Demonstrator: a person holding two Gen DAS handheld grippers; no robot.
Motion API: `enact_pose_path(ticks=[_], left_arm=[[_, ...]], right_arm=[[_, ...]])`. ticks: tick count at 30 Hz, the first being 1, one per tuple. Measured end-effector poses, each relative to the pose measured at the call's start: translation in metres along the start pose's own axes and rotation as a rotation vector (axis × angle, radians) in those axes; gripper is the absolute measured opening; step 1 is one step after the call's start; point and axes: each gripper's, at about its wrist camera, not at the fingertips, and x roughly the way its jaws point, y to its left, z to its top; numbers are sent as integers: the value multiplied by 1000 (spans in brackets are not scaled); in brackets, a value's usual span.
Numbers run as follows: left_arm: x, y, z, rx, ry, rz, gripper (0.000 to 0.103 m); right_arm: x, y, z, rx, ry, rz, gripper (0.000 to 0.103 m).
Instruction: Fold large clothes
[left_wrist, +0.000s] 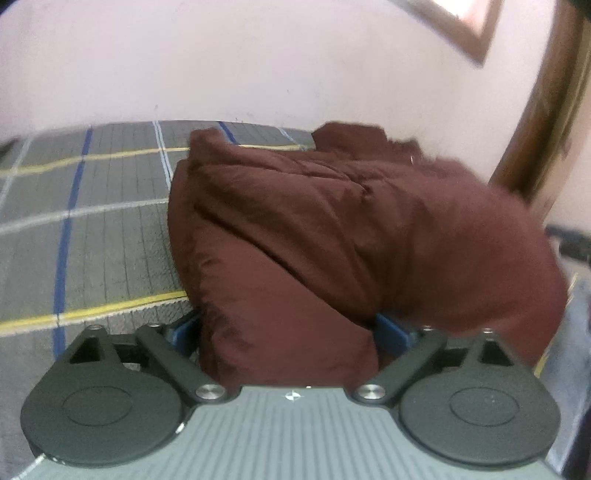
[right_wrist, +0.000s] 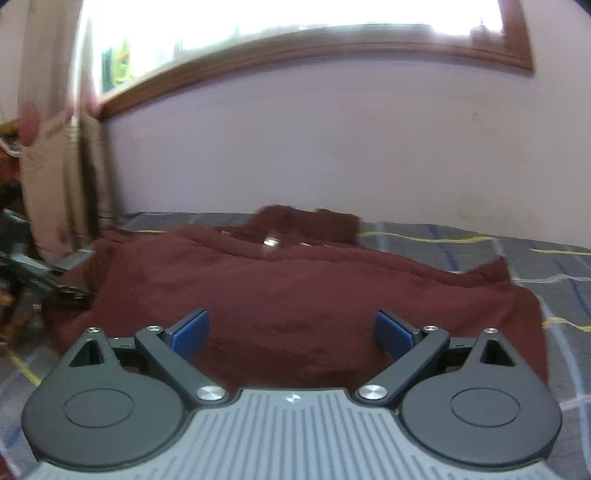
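Note:
A thick maroon garment (left_wrist: 332, 221) lies folded in a bulky heap on a grey plaid bed cover (left_wrist: 92, 221). My left gripper (left_wrist: 288, 332) stands wide, and a fat fold of the garment fills the gap between its blue pads (left_wrist: 393, 332). The cloth touches both pads, and the left pad is mostly hidden behind it. In the right wrist view the same garment (right_wrist: 295, 288) spreads across the bed. My right gripper (right_wrist: 291, 332) hovers open at its near edge, its blue pads (right_wrist: 190, 332) bare with nothing between them.
A pale wall runs behind the bed, with a wood-framed window (right_wrist: 295, 40) above it. A curtain (right_wrist: 55, 147) hangs at the left in the right wrist view, with dark clutter (right_wrist: 22, 273) below it. A wooden post (left_wrist: 546, 110) rises at the right in the left wrist view.

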Motion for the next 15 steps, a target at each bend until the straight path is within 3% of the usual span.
enact_pose_path(ticks=[3,4,5,6,7,15], left_arm=[[-5,11,-3,-67,-33,-44,79],[-6,15,-3,-88,-39,-58,77],[-7,18,-4,-106,-44,-72,75],[-7,21,-4,-121,-48,-84,75],[-8,24,-4,-134,-48,-96,75],[-7,45,-8,-238,-54,-201,78]], right_arm=[[-3,5,7,-16,-23,81,96],[-3,8,9,-33,-29,83,87],[-1,13,12,-51,-24,87,73],[4,17,14,-65,-8,79,31],[10,20,16,-73,17,56,13],[37,31,29,-77,33,123,12]])
